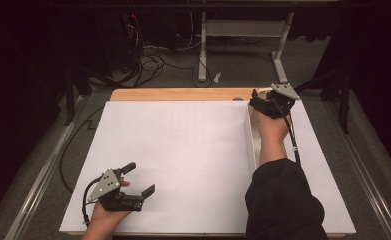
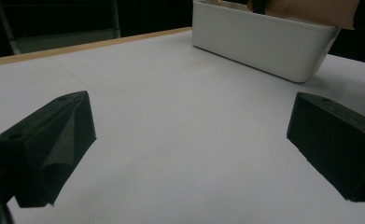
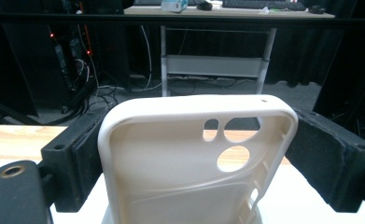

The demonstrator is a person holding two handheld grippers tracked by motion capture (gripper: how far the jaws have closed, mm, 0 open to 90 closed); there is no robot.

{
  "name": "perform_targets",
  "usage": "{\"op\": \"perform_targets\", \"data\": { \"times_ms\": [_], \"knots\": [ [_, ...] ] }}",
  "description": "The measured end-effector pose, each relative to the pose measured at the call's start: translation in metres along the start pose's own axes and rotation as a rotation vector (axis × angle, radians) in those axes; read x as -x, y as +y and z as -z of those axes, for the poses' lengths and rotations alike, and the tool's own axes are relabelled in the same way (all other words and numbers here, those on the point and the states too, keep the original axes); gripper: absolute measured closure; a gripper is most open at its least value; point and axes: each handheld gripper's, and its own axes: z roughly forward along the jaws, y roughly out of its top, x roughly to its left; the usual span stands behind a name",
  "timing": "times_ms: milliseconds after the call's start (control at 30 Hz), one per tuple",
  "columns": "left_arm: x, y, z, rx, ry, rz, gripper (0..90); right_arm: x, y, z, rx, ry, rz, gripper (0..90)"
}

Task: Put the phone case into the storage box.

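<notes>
A cream phone case point(image 3: 171, 177) with camera cut-outs stands upright between the jaws of my right gripper point(image 3: 194, 140), which is shut on its two sides. In the high view, that right gripper point(image 1: 257, 100) is held over the far end of a white bin point(image 1: 251, 135) at the table's right. The bin point(image 2: 264, 46) also appears in the left gripper view, with a hand above its rim. My left gripper point(image 1: 143, 178) rests near the front left of the white table top point(image 1: 183, 150). In its own view the left gripper point(image 2: 189, 116) is open, with nothing between the jaws.
A wooden strip point(image 1: 183, 94) runs along the table's far edge. Beyond it are a white desk frame point(image 1: 203, 50) and loose cables point(image 1: 148, 62) on the floor. Metal rails point(image 1: 43, 170) flank the table. A dark sleeve point(image 1: 283, 200) covers the front right.
</notes>
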Motion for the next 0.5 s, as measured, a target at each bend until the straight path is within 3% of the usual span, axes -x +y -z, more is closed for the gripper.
{"op": "perform_targets", "data": {
  "times_ms": [500],
  "knots": [
    [-0.001, -0.001, 0.0, -0.002, 0.001, 0.003, 2.4, -0.009, -0.002, -0.011, 0.033, -0.014, 0.045, 10.8]
  ]
}}
